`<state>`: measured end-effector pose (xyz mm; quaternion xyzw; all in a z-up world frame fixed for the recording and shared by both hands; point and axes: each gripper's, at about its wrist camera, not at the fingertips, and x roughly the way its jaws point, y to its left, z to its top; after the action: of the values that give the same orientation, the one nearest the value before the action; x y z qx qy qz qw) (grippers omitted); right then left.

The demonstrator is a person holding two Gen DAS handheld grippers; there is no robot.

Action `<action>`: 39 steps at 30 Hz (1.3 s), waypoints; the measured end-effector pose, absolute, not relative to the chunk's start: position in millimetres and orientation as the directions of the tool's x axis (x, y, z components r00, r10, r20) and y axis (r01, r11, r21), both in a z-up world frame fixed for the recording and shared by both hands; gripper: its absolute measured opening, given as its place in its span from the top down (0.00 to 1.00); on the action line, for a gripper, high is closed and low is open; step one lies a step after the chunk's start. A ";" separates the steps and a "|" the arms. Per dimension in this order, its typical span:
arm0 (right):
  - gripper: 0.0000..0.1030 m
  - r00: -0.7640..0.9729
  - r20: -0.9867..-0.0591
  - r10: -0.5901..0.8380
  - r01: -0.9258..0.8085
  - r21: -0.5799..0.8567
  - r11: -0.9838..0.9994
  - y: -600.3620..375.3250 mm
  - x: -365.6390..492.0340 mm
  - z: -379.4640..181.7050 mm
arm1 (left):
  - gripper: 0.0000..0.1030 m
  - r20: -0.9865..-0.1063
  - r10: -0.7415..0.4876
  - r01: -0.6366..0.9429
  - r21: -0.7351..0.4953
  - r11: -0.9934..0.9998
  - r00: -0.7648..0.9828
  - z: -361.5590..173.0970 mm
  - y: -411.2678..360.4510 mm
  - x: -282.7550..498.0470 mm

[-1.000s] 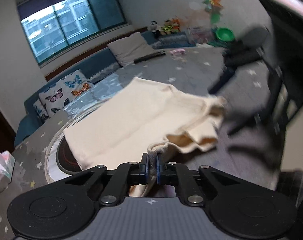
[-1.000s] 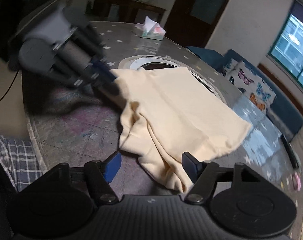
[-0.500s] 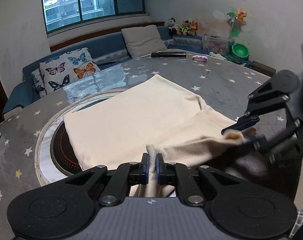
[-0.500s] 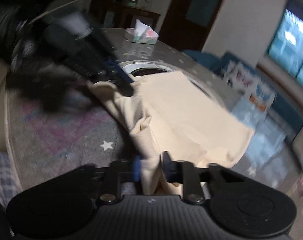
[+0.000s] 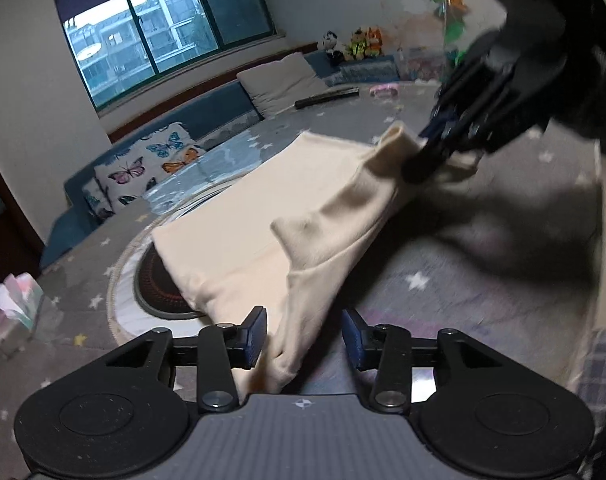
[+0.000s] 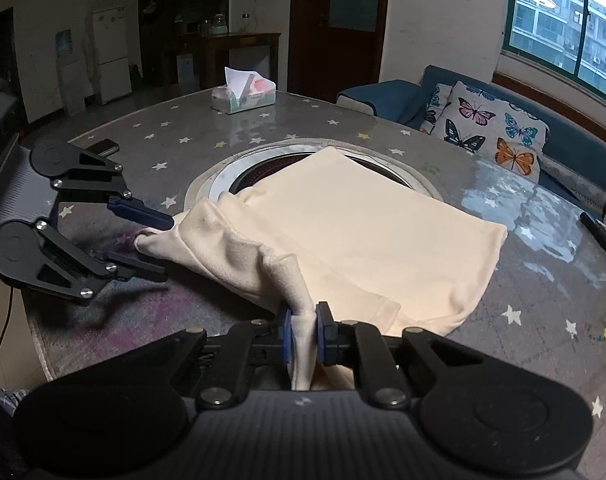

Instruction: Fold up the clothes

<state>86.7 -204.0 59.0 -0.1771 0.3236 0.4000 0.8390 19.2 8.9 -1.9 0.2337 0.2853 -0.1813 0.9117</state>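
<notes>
Overhead, then, the labels read:
Surface: round grey star-print table point(image 6: 343, 128) with an inset hotplate ring point(image 6: 239, 168).
Garment: cream garment point(image 6: 363, 232) spread over ring and tabletop.
Left gripper point(image 6: 161, 248): fingers apart, a fold between them.
Right gripper point(image 6: 303, 332): clamped on the garment's corner.
Room: tissue box point(image 6: 243, 96), butterfly cushion point(image 6: 491, 128), window point(image 5: 167, 56).
</notes>
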 end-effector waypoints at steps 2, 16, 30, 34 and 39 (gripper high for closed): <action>0.90 0.479 -0.681 0.553 -0.781 -0.044 0.623 -204.0 83.3 58.5 | 0.68 -0.605 -0.173 0.455 0.350 0.819 0.777 -5.7 9.7 21.4; 0.91 0.487 -0.617 0.618 -0.772 0.027 0.635 -243.3 10.4 100.2 | 0.94 -0.561 -0.280 0.508 0.302 0.807 0.779 52.8 11.4 -56.2; 0.91 0.456 -0.657 0.601 -0.743 0.092 0.663 -234.2 75.1 116.5 | 0.94 -0.565 -0.271 0.492 0.284 0.823 0.780 71.2 12.9 28.9; 0.91 0.441 -0.688 0.577 -0.705 0.132 0.697 -224.2 129.4 96.6 | 0.94 -0.609 -0.259 0.497 0.259 0.829 0.750 53.6 13.8 84.1; 0.90 0.422 -0.727 0.542 -0.649 0.174 0.740 -212.2 185.2 58.6 | 0.94 -0.669 -0.221 0.468 0.214 0.857 0.710 20.9 17.7 136.9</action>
<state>185.2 -212.2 58.6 -0.0666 0.4042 0.3541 0.8407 136.9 17.7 20.9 0.1877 0.3300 -0.1902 0.9054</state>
